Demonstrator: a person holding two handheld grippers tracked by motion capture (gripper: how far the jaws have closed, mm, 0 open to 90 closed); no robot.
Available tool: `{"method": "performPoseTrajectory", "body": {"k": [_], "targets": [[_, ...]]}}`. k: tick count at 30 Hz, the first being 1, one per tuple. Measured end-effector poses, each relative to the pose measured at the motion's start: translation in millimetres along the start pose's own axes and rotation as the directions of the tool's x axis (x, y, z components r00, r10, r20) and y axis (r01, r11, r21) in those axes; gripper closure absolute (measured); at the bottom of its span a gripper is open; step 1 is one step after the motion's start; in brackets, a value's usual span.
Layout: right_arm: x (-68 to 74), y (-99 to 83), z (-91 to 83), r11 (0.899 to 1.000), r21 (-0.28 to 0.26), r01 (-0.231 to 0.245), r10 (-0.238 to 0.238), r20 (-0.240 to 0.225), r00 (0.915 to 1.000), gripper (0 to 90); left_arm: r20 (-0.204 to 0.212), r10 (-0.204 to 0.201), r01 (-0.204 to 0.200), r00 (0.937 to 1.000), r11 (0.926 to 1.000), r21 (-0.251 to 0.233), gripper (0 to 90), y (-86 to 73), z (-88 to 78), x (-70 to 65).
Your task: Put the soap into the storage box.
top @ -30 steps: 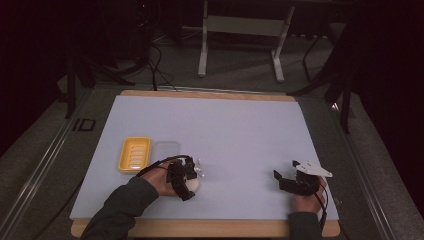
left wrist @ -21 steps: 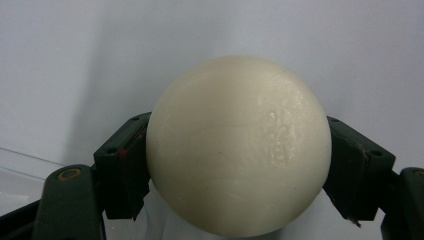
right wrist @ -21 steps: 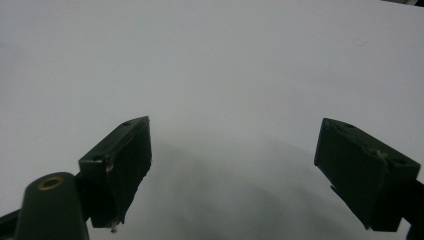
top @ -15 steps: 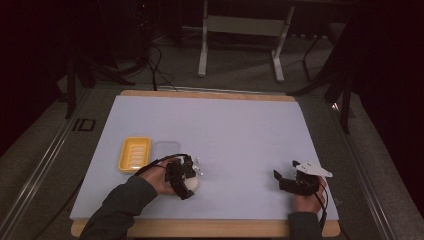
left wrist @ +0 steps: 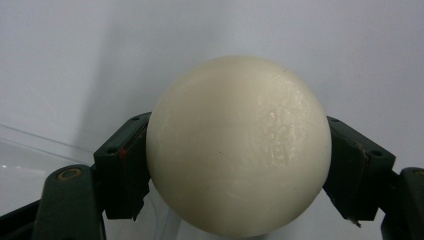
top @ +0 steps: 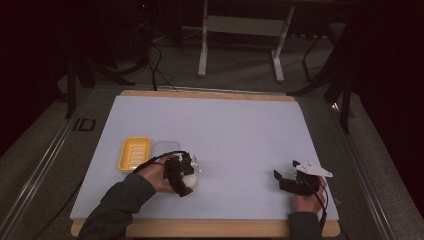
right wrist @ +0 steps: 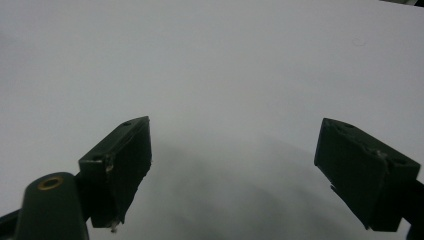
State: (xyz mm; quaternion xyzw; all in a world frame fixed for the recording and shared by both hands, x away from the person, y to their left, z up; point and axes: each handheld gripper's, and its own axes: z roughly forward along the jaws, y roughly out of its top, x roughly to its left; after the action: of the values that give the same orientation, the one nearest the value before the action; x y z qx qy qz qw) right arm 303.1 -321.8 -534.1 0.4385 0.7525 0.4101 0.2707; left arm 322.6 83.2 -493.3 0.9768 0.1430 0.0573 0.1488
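Left gripper (left wrist: 239, 165) is clamped on the cream ball (left wrist: 239, 145), with the yellow tray (top: 134, 153) just to its left. Right gripper (right wrist: 250, 165), jaws apart and empty, sits well away across the table (top: 240, 130).

Dim lab or studio, pale covered table (top: 225, 130), metal stand (top: 240, 30), floor cables (top: 160, 70)

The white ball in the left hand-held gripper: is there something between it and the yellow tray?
Nothing visible blocks the way. The white ball sits clamped in the left hand-held gripper, just right of the yellow tray. Between them lies a clear, flat piece, perhaps a lid; it looks low enough to pass over.
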Motion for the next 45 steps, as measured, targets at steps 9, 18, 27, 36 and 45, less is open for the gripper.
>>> {"method": "performPoseTrajectory", "body": {"k": [9,18,27,36,45], "targets": [[-0.1,-0.1,-0.3,1.0,-0.003,-0.001,0.001,0.001,1.0,14.7,-0.022,-0.01,0.01,0.9997,0.9999,-0.012,23.4,-1.9,-10.0,6.6],[-0.5,-0.4,-0.9,1.0,-0.007,-0.005,0.005,0.002,1.0,14.7,-0.036,-0.026,0.026,0.999,0.9996,-0.015,23.4,-5.3,-18.8,14.8],[-0.4,-0.4,-1.0,1.0,-0.008,-0.005,0.005,0.002,1.0,14.7,-0.048,-0.049,0.048,0.9977,0.9985,-0.027,23.4,-8.3,-26.0,23.0],[-0.5,-0.4,-1.0,1.0,-0.009,-0.006,0.006,0.002,1.0,14.7,-0.053,-0.075,0.073,0.9958,0.9969,-0.028,23.5,-12.4,-29.9,31.9],[-0.6,-0.5,-1.2,1.0,-0.011,-0.007,0.007,0.001,1.0,14.7,-0.063,-0.11,0.108,0.992,0.9937,-0.03,23.4,-15.1,-34.1,42.4]]}}
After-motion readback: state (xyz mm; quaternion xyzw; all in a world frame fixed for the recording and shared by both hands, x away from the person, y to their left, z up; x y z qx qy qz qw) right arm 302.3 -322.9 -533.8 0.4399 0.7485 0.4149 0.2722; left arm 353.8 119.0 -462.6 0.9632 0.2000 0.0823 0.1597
